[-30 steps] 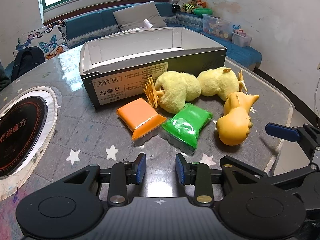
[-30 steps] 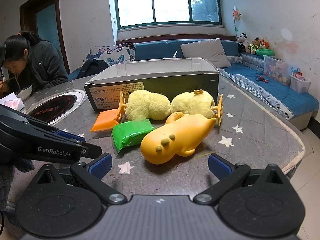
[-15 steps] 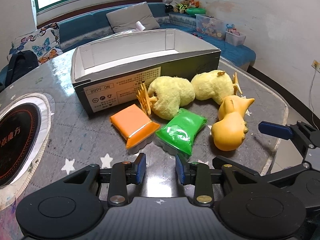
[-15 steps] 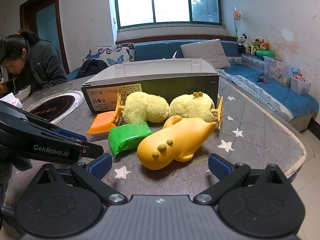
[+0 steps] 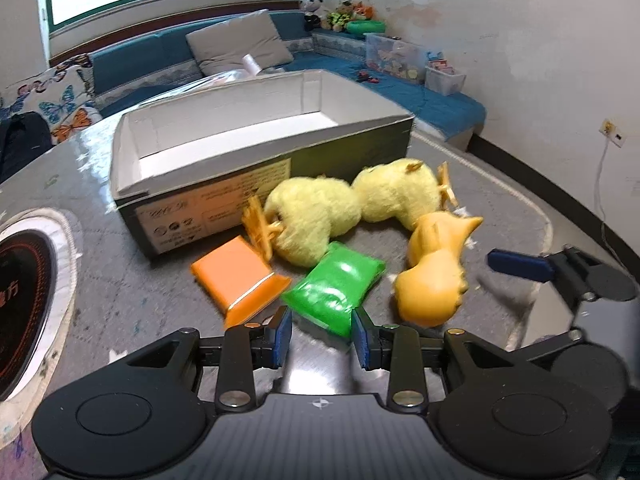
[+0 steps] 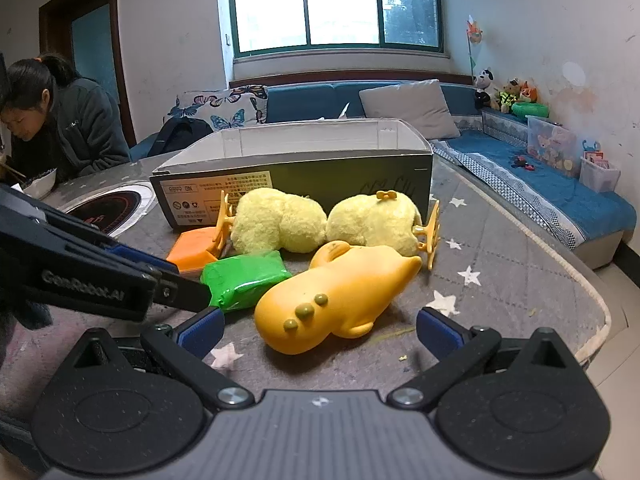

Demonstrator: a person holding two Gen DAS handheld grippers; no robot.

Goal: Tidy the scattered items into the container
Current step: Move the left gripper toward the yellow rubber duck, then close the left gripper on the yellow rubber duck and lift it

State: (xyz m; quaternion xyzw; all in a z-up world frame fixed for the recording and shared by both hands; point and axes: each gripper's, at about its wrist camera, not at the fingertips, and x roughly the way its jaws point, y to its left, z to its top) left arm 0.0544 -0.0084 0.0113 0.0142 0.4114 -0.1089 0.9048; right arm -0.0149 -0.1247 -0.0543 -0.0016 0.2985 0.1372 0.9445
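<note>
An open cardboard box (image 5: 256,160) (image 6: 296,168) stands on the grey table. In front of it lie two yellow plush chicks (image 5: 312,216) (image 5: 396,192), an orange pouch (image 5: 240,280) (image 6: 192,248), a green pouch (image 5: 336,284) (image 6: 244,276) and a yellow rubber duck (image 5: 432,280) (image 6: 340,300). My left gripper (image 5: 322,338) is open and empty, its fingertips just short of the green pouch's near edge. My right gripper (image 6: 318,326) is wide open and empty, its fingers either side of the rubber duck's near end.
A round black induction cooker (image 5: 20,292) is set in the table at the left. The table's edge (image 6: 592,292) runs close on the right. A person (image 6: 52,120) sits at the far left. A blue sofa (image 6: 520,168) lines the walls.
Both grippers have moved forward toward the items. The left one has closed in on the green pouch, the right one on the rubber duck. Nothing on the table has moved.
</note>
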